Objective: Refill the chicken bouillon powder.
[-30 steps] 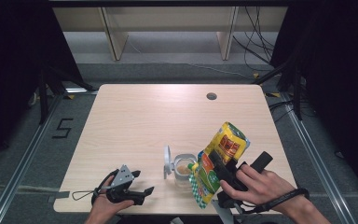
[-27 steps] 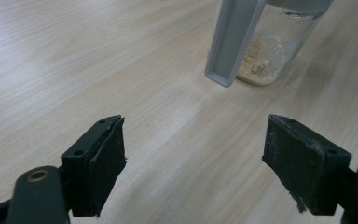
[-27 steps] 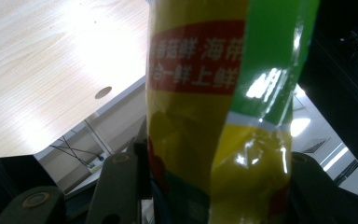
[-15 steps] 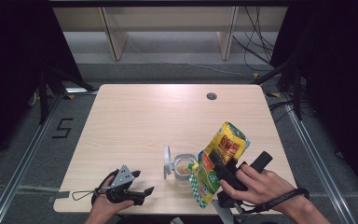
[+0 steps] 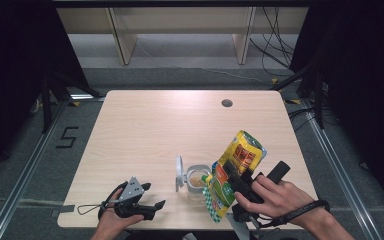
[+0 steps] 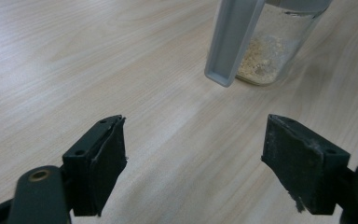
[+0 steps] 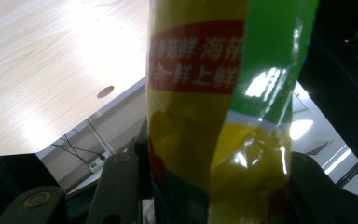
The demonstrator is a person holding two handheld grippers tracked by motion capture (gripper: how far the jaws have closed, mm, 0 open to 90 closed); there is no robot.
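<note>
Nothing has shifted since the earlier frames; both hands hold as they were. Near the table's [image 5: 145, 125] front edge, the right gripper [image 5: 241, 186] is clamped on the yellow-green snack bag [image 5: 232, 175], tipped mouth-down over the glass jar [image 5: 198, 180]; its hinged lid [image 5: 179, 173] stands open on the left. The left gripper [image 5: 139, 200] rests by the front-left corner, jaws apart, empty. Pouring looks to be the step in hand, with some crumbs already in the jar; next the bag probably needs a steeper tilt or a shake, with its mouth kept over the rim.
</note>
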